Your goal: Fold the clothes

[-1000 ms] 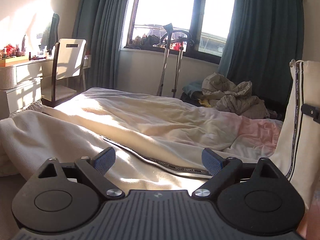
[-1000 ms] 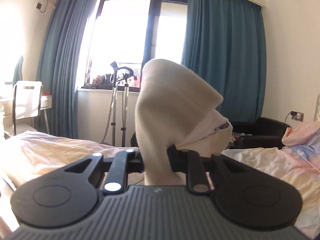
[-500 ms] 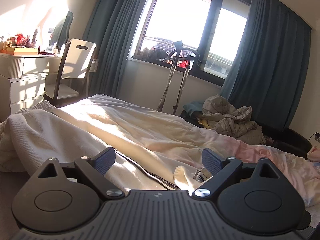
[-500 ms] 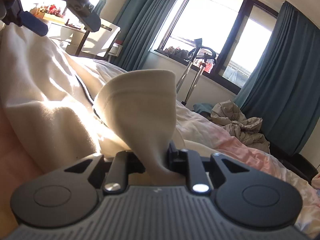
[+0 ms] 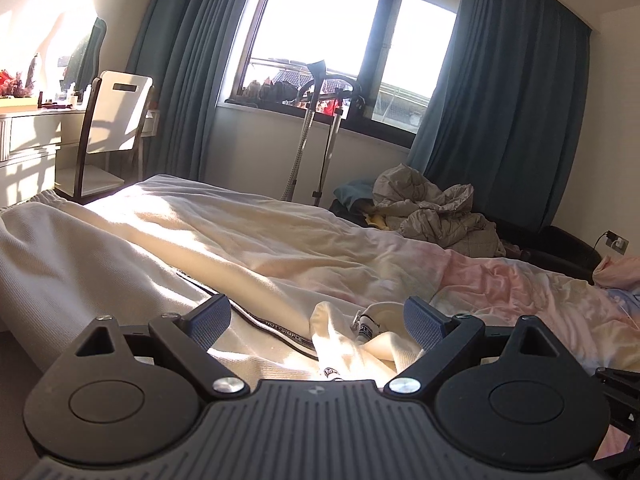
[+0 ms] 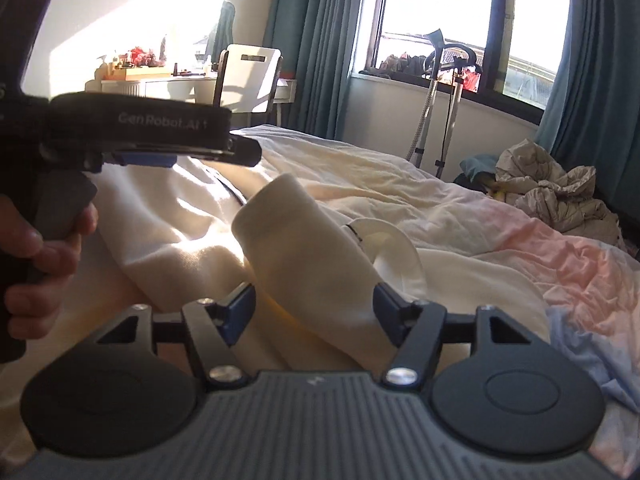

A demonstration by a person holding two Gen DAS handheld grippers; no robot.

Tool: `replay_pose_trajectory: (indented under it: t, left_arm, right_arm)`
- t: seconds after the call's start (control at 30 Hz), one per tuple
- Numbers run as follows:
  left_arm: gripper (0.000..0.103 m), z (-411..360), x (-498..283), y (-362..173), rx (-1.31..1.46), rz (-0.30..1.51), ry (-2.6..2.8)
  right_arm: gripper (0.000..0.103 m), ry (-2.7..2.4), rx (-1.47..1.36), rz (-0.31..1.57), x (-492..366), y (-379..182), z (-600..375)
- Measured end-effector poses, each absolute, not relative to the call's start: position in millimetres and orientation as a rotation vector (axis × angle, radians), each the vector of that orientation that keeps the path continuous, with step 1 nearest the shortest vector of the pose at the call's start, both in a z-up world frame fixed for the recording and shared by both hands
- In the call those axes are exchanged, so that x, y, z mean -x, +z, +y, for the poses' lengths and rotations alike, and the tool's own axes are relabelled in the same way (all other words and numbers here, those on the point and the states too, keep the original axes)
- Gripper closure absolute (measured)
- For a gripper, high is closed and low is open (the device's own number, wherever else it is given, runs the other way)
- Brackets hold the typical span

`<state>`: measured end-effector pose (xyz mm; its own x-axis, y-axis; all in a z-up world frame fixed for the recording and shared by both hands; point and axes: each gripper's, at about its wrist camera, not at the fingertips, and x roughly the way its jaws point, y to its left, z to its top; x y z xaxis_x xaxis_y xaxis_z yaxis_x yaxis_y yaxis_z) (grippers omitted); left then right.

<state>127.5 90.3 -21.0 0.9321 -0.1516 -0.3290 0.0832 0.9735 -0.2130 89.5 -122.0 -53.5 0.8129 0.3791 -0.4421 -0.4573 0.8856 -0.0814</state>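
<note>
Cream trousers (image 5: 100, 248) with a black lettered side stripe (image 5: 280, 330) lie spread on the bed. Their leg end is folded over and stands up as a cuff (image 6: 304, 240) between the open jaws of my right gripper (image 6: 314, 312), which no longer clamps it. The same leg end lies crumpled in the left wrist view (image 5: 348, 344). My left gripper (image 5: 320, 322) is open and empty, hovering low over the stripe. It shows at the left of the right wrist view (image 6: 152, 156), held in a hand.
The bed has a cream and pink duvet (image 5: 500, 276). A white chair (image 5: 116, 120) and desk (image 5: 24, 128) stand at the left. A garment steamer (image 5: 316, 128) is under the window. A heap of grey clothes (image 5: 436, 212) lies on a dark sofa.
My right gripper brought the trouser leg down from mid-air onto the bed toward the left gripper, then opened and let it go. The left gripper stayed open.
</note>
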Motion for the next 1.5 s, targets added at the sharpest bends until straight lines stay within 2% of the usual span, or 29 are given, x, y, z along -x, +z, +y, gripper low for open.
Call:
replay_pose_trajectory:
  t: [0.23, 0.33, 0.43, 0.6, 0.73, 0.93, 1.03, 1.13, 1.33, 1.5]
  left_arm:
    - [0.009, 79, -130, -32, 0.129, 0.377, -0.121]
    - [0.009, 82, -132, -36, 0.148, 0.378, -0.114]
    - [0.009, 86, -132, -35, 0.176, 0.362, -0.107]
    - [0.009, 90, -130, -30, 0.21, 0.316, -0.107]
    - [0.009, 82, -132, -34, 0.178, 0.35, -0.132]
    - [0.009, 66, -144, -56, 0.077, 0.475, -0.126]
    - [0.009, 65, -142, -62, 0.047, 0.479, -0.129]
    - [0.009, 68, -138, -56, 0.054, 0.47, -0.154]
    - [0.012, 45, -139, -20, 0.051, 0.472, -0.311]
    - [0.02, -13, -172, -7, -0.08, 0.598, -0.442]
  right_arm:
    - [0.038, 0.339, -0.132, 0.363, -89, -27, -184]
    - [0.046, 0.21, -0.196, 0.409, -126, -37, -202]
    - [0.047, 0.167, -0.269, 0.462, -159, -53, -214]
    - [0.048, 0.28, -0.173, 0.522, -157, -70, -184]
    - [0.046, 0.343, -0.081, 0.577, -141, -84, -148]
    - [0.047, 0.325, -0.261, 0.63, -145, -86, -169]
    - [0.047, 0.315, -0.352, 0.655, -147, -87, -180]
    - [0.046, 0.251, -0.46, 0.631, -148, -74, -203]
    - [0.046, -0.005, -0.401, 0.598, -150, -57, -241]
    - [0.042, -0.046, -0.443, 0.497, -143, -38, -280]
